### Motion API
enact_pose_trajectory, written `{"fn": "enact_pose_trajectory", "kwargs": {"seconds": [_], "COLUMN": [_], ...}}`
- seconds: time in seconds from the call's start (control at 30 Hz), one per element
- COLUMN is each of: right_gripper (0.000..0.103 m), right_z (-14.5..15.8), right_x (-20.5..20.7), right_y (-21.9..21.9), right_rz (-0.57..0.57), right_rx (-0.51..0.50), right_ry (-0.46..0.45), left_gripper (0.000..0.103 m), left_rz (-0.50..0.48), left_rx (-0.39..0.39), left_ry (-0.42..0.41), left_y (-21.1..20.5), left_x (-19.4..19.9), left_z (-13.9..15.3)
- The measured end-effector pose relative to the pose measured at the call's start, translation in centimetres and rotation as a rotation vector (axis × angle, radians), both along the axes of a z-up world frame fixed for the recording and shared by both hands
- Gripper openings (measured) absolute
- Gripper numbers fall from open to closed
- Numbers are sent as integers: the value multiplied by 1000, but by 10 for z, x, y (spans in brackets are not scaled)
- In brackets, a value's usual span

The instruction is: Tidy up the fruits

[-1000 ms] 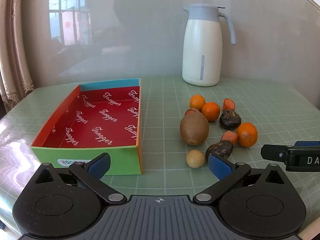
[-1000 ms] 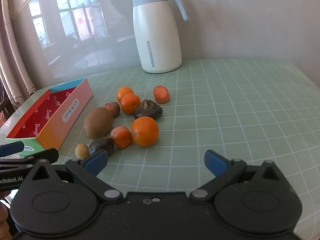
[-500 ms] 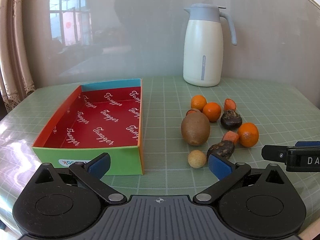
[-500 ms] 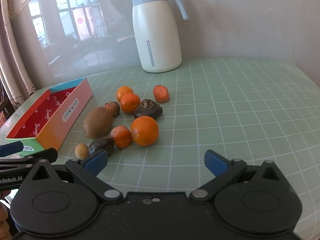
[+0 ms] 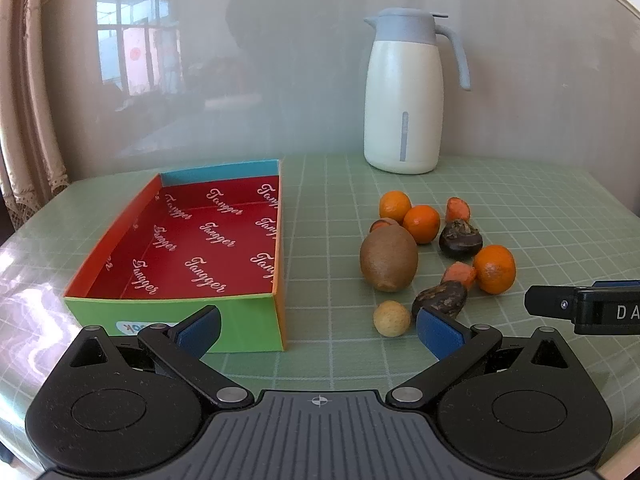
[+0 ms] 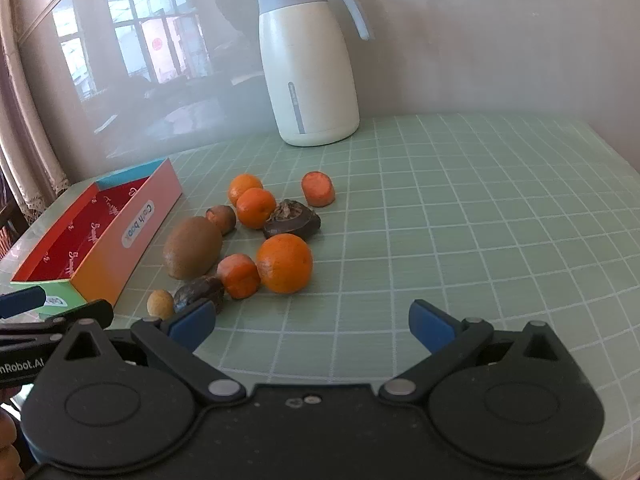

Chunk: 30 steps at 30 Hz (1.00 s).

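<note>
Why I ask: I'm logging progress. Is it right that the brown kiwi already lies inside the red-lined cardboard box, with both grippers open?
Not quite. In the left wrist view the brown kiwi lies on the green grid mat, beside the red-lined cardboard box, which holds nothing. The left gripper and right gripper are open.

Fruits [image 5: 436, 256] (loose) beside empty box [image 5: 176, 312]

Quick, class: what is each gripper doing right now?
Left gripper: open, holding nothing.
Right gripper: open, holding nothing.
</note>
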State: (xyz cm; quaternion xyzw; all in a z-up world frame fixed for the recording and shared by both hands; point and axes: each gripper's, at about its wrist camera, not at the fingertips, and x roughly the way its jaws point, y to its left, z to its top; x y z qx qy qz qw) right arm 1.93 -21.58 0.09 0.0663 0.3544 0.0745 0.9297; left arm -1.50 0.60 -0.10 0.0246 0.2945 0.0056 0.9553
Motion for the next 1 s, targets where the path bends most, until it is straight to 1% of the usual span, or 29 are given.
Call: {"fn": "enact_pose_trajectory", "kwargs": {"seconds": [0.47, 0.83, 1.0], "right_gripper": [103, 103, 103], "right_z": [1, 2, 4], "right_x": [0, 0, -1], "right_y": [0, -4, -11], "right_rz": [-1, -13, -44], "right_rx": [2, 14, 26], "right_ry": [-1, -8, -24], "left_gripper": [103, 103, 103], "left_rz": [-4, -24, -54], "left_rx": [4, 17, 36], "left_ry": [-2, -6, -9], "left_y": [-1, -7, -13], "left_x": [0, -2, -3], "left_z": [0, 1, 0]}}
